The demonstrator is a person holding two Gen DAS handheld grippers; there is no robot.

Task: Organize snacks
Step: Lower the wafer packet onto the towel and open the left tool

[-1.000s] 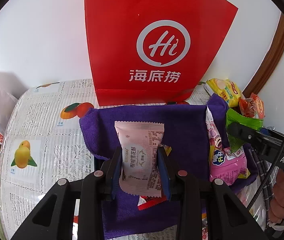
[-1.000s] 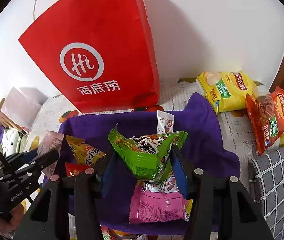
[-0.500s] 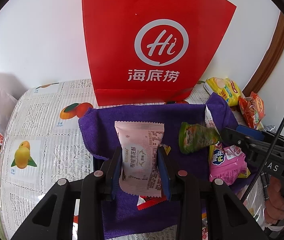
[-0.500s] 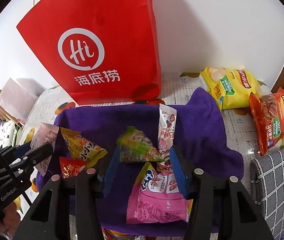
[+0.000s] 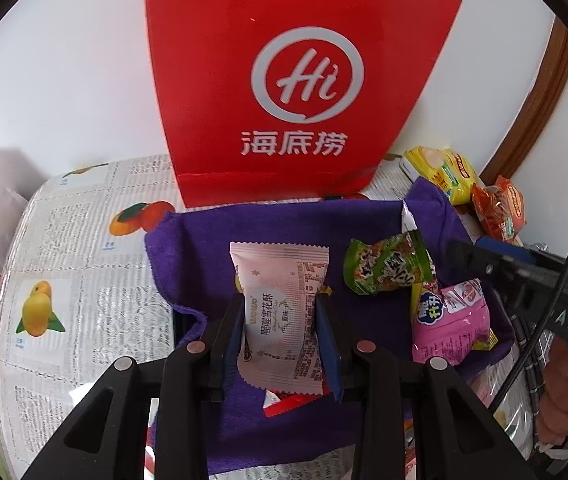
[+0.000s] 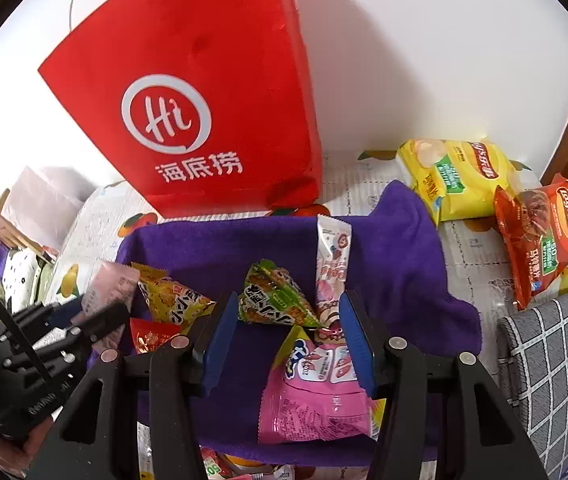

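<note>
The green triangular snack packet (image 6: 273,298), gripped a second ago between the pads of the right gripper (image 6: 288,344), now lies free on the purple cloth (image 6: 219,248), its lower corner toward 5 o'clock touching the tall pink stick packet (image 6: 332,272) and resting above the pink pouch (image 6: 316,392). The right gripper's jaws now stand apart with nothing pressed between them. In the left wrist view the green packet (image 5: 388,266) appears at 2 o'clock from the left gripper, on the cloth (image 5: 275,220).

White wall (image 5: 63,80), brown wooden trim (image 5: 544,92) at right.
</note>
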